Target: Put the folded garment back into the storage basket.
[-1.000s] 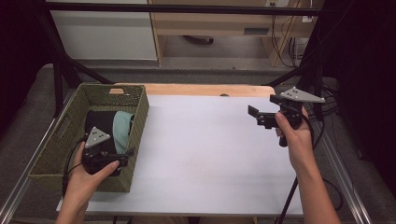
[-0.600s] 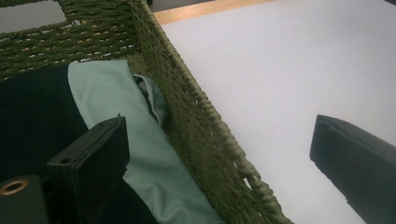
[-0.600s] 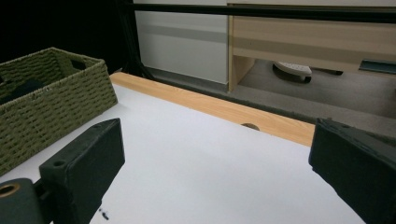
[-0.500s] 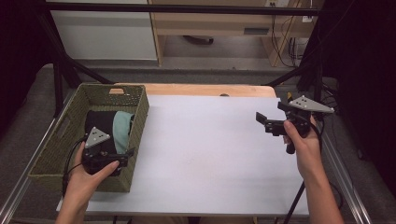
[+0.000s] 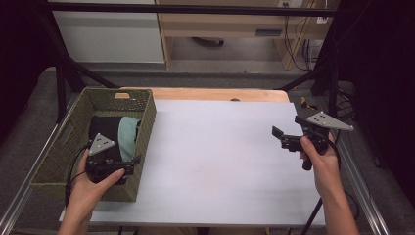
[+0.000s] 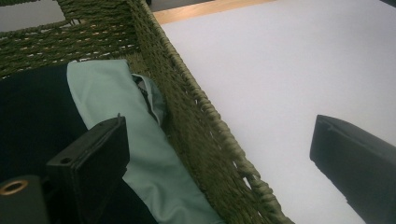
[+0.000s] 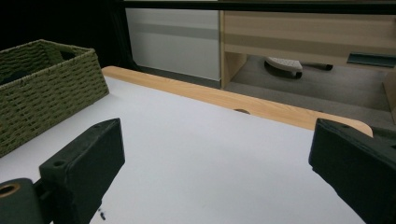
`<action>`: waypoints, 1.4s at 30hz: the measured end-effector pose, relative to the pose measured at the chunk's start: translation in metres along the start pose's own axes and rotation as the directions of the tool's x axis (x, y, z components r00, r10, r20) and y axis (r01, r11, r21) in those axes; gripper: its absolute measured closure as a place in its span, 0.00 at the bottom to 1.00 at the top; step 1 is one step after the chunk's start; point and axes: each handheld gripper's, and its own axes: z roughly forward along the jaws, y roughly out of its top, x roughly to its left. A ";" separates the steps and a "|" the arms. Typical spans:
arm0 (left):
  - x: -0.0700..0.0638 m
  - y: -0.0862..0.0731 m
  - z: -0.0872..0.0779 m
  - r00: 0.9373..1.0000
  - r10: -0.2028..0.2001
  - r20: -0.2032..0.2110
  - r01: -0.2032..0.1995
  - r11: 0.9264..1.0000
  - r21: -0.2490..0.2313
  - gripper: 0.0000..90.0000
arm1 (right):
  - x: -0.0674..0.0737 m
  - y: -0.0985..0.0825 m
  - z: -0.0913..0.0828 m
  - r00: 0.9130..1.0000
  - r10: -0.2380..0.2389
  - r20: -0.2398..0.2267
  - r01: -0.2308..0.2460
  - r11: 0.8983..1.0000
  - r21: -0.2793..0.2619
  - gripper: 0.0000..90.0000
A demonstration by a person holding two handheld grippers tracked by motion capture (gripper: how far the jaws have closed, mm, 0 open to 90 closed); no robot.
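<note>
A green woven basket (image 5: 117, 92) stands at the table's left and holds a black cloth (image 5: 105, 129) with a pale green cloth (image 5: 126, 137) beside it. My left gripper (image 5: 133, 164) is open at the basket's near right corner. In the left gripper view the basket wall (image 6: 205, 121) runs between the jaws of the left gripper (image 6: 219, 135): one jaw is over the pale green cloth (image 6: 135, 154) and the black cloth (image 6: 32, 121), the other over the white surface. My right gripper (image 5: 280, 138) is held open above the table's right side, with nothing between the jaws of that right gripper (image 7: 217, 135).
A white sheet (image 5: 215, 161) covers most of the table, with a wooden strip (image 5: 215, 94) along the far edge. The basket (image 7: 46, 88) lies far left in the right gripper view. Black stand poles (image 5: 333, 73) rise at the right. A desk and cabinet stand behind.
My right gripper has moved to the right and nearer to the person, staying open. The left gripper and basket have not moved.
</note>
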 end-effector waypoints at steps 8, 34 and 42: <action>-0.001 0.000 0.000 1.000 0.002 0.002 -0.002 1.000 -0.002 0.05 | -0.008 -0.014 -0.009 0.999 0.023 0.024 -0.023 1.000 -0.010 0.05; -0.003 -0.001 -0.001 1.000 0.025 0.008 -0.025 1.000 -0.009 0.05 | -0.019 -0.063 -0.025 0.996 0.058 0.072 -0.057 0.998 -0.018 0.05; -0.004 -0.001 -0.001 0.999 0.037 0.014 -0.037 0.999 -0.010 0.05 | -0.015 -0.074 -0.025 0.996 0.060 0.070 -0.059 0.998 -0.011 0.05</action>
